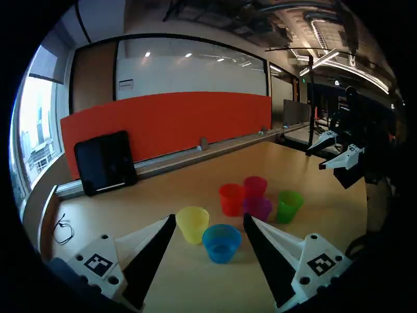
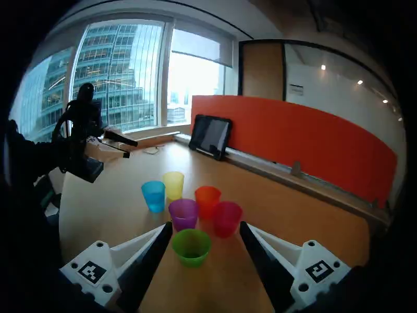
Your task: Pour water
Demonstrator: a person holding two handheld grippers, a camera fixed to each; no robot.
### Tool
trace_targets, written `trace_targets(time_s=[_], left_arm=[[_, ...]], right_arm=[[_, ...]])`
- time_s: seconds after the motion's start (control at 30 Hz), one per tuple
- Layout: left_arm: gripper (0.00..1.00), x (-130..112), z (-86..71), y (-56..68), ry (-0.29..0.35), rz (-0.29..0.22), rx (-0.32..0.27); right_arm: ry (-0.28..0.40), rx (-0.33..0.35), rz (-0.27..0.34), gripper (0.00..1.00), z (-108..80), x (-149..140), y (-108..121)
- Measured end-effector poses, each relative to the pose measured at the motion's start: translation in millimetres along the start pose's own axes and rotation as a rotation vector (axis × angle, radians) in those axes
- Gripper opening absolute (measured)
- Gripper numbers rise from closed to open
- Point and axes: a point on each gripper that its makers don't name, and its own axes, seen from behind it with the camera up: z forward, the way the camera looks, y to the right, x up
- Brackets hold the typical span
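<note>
We hold the left claw (image 1: pixel 208 216) open and empty over the pale wooden counter (image 1: pixel 172 188); a small blue plastic cup (image 1: pixel 221 242) and a yellow plastic cup (image 1: pixel 192 223) stand ahead of its spread fingers. Our right claw (image 2: pixel 204 224) is open too, gripping nothing, facing a green plastic cup (image 2: pixel 191 247). A purple plastic cup (image 2: pixel 183 213), a red plastic cup (image 2: pixel 207 201) and a pink plastic cup (image 2: pixel 226 218) cluster just behind it, all upright.
</note>
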Motion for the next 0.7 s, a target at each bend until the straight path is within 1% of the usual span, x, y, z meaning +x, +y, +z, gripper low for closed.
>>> trace_targets(time_s=[0.3,0.5,0.7], left_arm=[[0.96,-38.3,10.8,4.0,-0.068,-0.003,-0.016],[0.96,-62.6,17.5,10.6,-0.118,-0.015,-0.042],[0.96,-86.8,26.5,17.0,-0.176,-0.009,-0.065]], right_arm=[[-0.071,0.034,0.009,1.0,13.5,-37.7,-5.7],[-0.12,0.051,0.004,1.0,22.5,-63.0,-9.9],[-0.158,0.07,-0.005,1.0,31.6,-81.6,-15.8]])
